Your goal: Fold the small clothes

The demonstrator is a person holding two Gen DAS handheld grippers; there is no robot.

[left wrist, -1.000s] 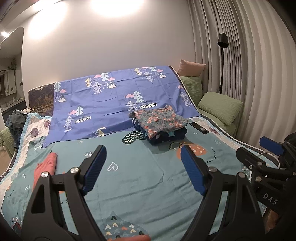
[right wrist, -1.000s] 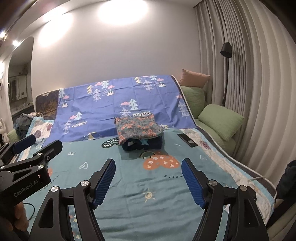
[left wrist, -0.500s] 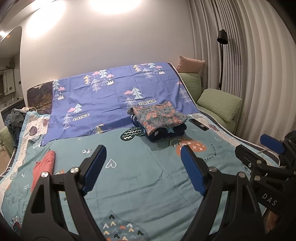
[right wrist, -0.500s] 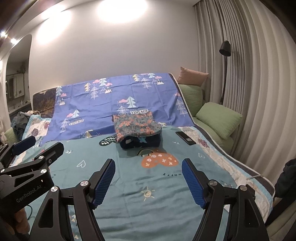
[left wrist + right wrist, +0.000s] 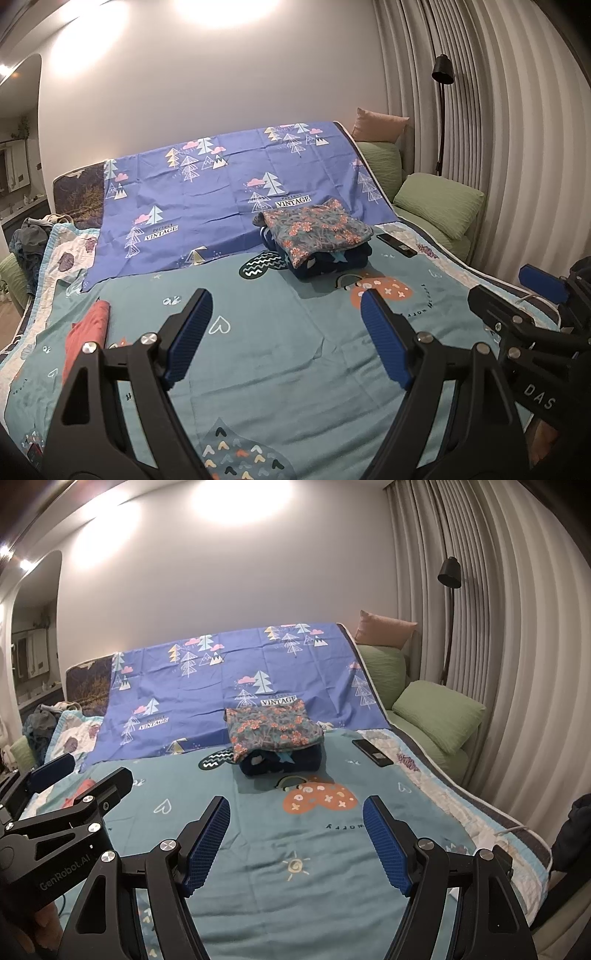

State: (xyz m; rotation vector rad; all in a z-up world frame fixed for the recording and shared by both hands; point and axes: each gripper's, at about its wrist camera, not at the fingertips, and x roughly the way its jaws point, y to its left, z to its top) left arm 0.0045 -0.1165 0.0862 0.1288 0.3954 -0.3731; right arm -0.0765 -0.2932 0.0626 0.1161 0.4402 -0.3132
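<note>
Mid-bed, toward the far side: stack of folded clothes (image 5: 317,236), floral-print piece on top, dark navy items under; soft cotton-like fabric, squared edges, top piece slightly askew. Stack sits on teal quilt (image 5: 258,350), printed w/ hearts & shapes, flat, lightly creased. Near-left on quilt: red garment (image 5: 86,332), a loose long strip, apparently unfolded, well apart from stack. Left gripper (image 5: 286,336) & right gripper (image 5: 295,843): both jaws spread wide, nothing held, hovering above bare quilt; blue ribbed pads, black frames. Step, by judgement: between items, one fold prob. done. Next move likely calls for left gripper to reach the red garment, pinch an edge & drag it to the open centre. Beyond: blue tree-print sheet (image 5: 229,192) draped over bedhead; black phone (image 5: 372,752) right of stack; green pillows (image 5: 439,203), floor lamp (image 5: 441,110), pleated curtain (image 5: 517,664) at right.
</note>
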